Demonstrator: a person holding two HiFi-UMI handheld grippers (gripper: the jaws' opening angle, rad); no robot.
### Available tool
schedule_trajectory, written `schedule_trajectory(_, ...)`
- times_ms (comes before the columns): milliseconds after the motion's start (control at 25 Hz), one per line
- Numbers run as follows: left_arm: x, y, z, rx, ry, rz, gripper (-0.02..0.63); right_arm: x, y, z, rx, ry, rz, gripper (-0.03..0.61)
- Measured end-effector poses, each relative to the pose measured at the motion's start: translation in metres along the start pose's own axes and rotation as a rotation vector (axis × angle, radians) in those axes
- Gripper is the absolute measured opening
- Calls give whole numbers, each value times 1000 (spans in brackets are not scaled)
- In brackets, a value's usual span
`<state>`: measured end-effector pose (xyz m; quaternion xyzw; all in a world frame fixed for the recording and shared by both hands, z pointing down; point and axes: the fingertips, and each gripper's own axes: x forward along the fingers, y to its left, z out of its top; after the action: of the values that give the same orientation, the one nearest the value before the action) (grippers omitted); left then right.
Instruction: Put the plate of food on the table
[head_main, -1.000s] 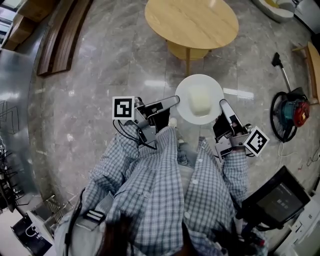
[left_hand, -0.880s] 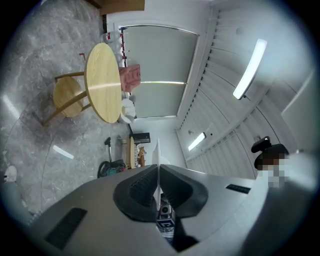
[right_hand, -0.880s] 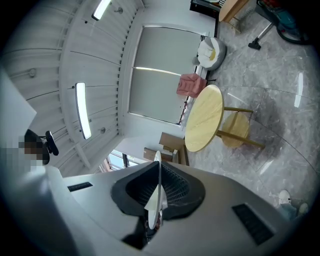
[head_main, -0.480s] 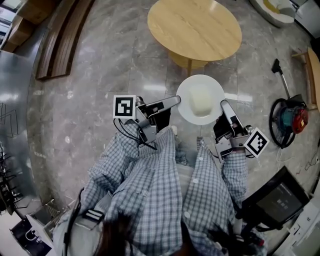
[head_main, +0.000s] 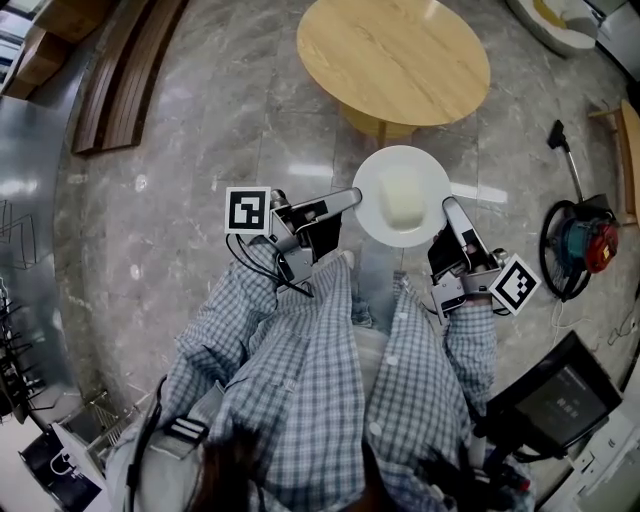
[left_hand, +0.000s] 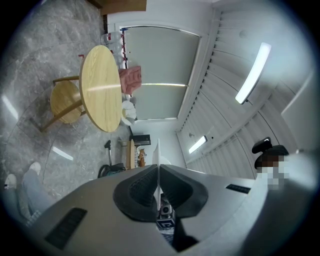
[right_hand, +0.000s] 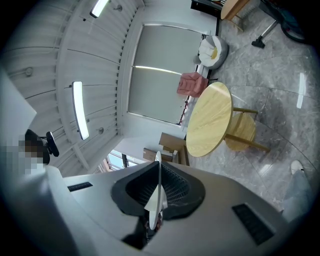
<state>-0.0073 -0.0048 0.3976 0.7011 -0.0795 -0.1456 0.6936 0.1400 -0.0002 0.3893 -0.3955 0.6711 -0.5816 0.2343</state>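
Note:
A white plate (head_main: 402, 195) with a pale block of food (head_main: 402, 201) hangs level over the grey marble floor, just short of the round wooden table (head_main: 393, 60). My left gripper (head_main: 352, 199) is shut on the plate's left rim and my right gripper (head_main: 447, 208) on its right rim. In the left gripper view the left gripper (left_hand: 158, 176) pinches the rim (left_hand: 158, 167), which shows as a thin white edge, with the table (left_hand: 97, 87) ahead. The right gripper view shows the right gripper (right_hand: 159, 192) clamped on the same kind of rim edge (right_hand: 160, 197), and the table (right_hand: 210, 120) beyond.
My legs in checked trousers (head_main: 330, 360) fill the lower middle. A vacuum cleaner (head_main: 575, 232) with its hose lies on the floor at the right. A black screen on a stand (head_main: 555, 400) is at lower right. Wooden benches (head_main: 120, 70) run along the upper left.
The round table has slid a little lower and to the right in the head view. Both grippers keep the same hold on the plate, which stays level.

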Motion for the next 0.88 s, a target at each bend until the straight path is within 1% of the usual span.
schedule_trajectory(400,-6,-2,3,-11,-46,-2,18,11,3,0,0,36,15,18)
schedule_trajectory(680,-6,-3,6,-4,-82,-3,18,16,4,3,7,65,26,18)
schedule_trajectory(880,-5,-5,9,4,-128,-8,18,26,5,9,5,107,47,18)
